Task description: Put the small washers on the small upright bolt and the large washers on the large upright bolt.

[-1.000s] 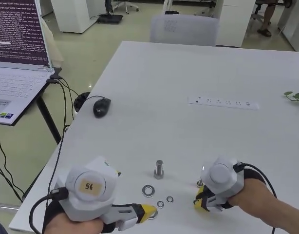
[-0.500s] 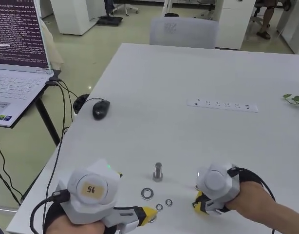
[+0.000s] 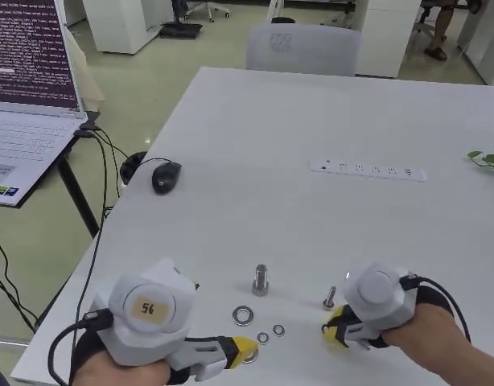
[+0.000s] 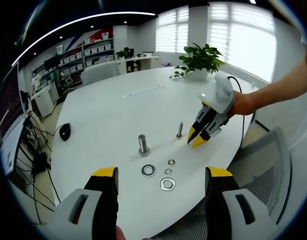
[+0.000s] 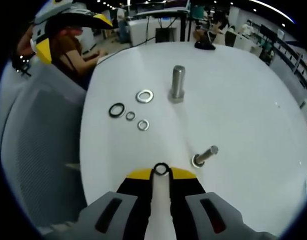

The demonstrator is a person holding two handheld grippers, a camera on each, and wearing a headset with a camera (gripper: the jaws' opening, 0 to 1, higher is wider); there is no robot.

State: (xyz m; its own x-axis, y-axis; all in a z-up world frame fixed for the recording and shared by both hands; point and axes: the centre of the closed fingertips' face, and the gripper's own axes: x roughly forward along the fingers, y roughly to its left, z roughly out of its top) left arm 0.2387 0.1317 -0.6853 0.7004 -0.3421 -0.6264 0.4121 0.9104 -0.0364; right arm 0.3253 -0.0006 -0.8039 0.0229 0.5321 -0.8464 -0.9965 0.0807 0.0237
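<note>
Head view: sticker [image 3: 147, 308] "56" on left gripper [image 4: 162, 172] — jaws apart, empty; right gripper [image 5: 161, 176] clamps a small washer [image 5: 161, 169].

1. The large upright bolt [image 3: 261, 280], silver and head down, is stood ahead of the left gripper [image 4: 162, 172], beyond the loose washers.
2. The small upright bolt [image 5: 206, 155] is stood just ahead of the right gripper [image 3: 331, 331].
3. Large washer A [image 4: 148, 170] and large washer B [image 4: 168, 184] are laid flat ahead of the left gripper's parted jaws.
4. Small washer A [image 4: 171, 162] and small washer B [image 4: 168, 171] are laid flat just beyond large washer B.
5. The gripped small washer [image 5: 161, 169] is held at the right gripper's closed tips.
</note>
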